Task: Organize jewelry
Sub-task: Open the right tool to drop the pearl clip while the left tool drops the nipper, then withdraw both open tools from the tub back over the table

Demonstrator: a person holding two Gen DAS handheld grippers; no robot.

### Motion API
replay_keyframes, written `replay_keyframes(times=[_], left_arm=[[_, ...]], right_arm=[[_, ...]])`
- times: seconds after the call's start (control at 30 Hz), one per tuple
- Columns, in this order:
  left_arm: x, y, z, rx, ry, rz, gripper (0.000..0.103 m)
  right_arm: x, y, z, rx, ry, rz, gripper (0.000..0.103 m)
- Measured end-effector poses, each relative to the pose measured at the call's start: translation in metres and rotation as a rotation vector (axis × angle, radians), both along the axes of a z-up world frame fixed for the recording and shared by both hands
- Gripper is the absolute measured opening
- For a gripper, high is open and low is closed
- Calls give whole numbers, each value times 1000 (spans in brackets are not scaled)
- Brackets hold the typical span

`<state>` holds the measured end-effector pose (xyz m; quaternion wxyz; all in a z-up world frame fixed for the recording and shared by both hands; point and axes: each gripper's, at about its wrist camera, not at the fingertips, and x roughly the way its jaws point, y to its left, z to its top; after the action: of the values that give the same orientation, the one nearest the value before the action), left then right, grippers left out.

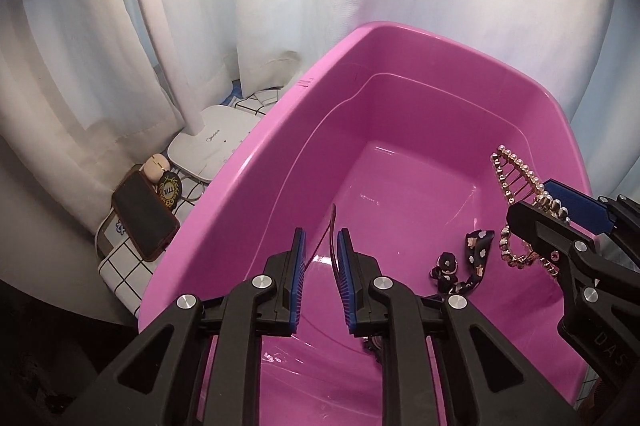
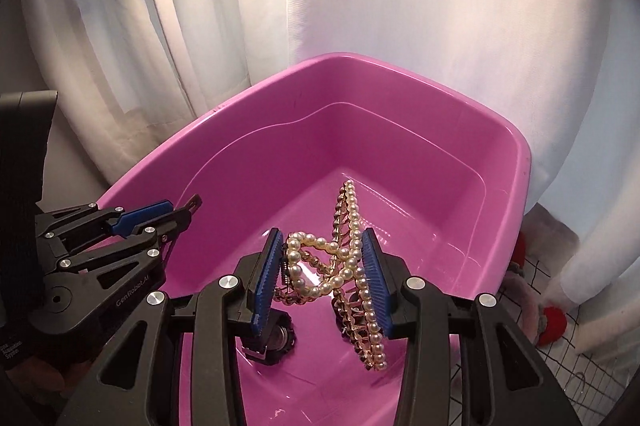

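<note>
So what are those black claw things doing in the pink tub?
A person is sorting jewelry. The right gripper holds a gold pearl-studded hair claw clip over the pink plastic tub. The left gripper has a thin dark red strap between its fingers. A dark floral ribbon lies inside.

White curtains [image 1: 100, 46] hang behind a lit white desk lamp [image 1: 212, 146].

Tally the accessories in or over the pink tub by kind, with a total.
Pearl hair claw, held in the right gripper over the pink tub: 1
Dark floral fabric hair tie, on the tub floor: 1
Thin reddish strap, between the left gripper fingers: 1
Total: 3
</note>
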<state>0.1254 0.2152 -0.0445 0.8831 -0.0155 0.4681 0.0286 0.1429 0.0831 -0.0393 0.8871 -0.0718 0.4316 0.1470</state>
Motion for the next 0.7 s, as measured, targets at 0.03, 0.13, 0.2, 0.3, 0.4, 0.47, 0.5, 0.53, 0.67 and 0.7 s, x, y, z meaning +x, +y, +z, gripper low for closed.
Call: replay_keyframes(times=[0.03, 0.13, 0.2, 0.3, 0.4, 0.47, 0.5, 0.53, 0.67, 0.7], left_arm=[[1, 0, -2, 5, 6, -3, 18], [2, 0, -7, 21, 29, -3, 36], [1, 0, -3, -4, 15, -20, 53], [-6, -7, 9, 59, -57, -15, 82], [-6, -9, 8, 77, -44, -24, 87], [-8, -8, 8, 69, -43, -15, 87], [-8, -6, 8, 62, -42, -10, 87], [-10, -5, 8, 55, -42, -4, 88], [-17, -3, 12, 43, -57, 22, 88], [-19, -3, 14, 40, -63, 27, 88]], right_arm=[[2, 0, -3, -5, 15, -9, 40], [2, -1, -3, -30, 5, -37, 55], [0, -1, 0, -61, -27, -48, 63], [-2, -3, 5, -83, -52, -56, 63], [-6, -9, 8, -70, -52, -67, 63], [-10, -14, 9, -59, -53, -75, 63], [-13, -17, 10, -53, -56, -76, 63], [-18, -20, 11, -50, -60, -80, 63], [-37, -32, 15, -34, -80, -101, 63], [-43, -36, 16, -28, -85, -108, 63]])
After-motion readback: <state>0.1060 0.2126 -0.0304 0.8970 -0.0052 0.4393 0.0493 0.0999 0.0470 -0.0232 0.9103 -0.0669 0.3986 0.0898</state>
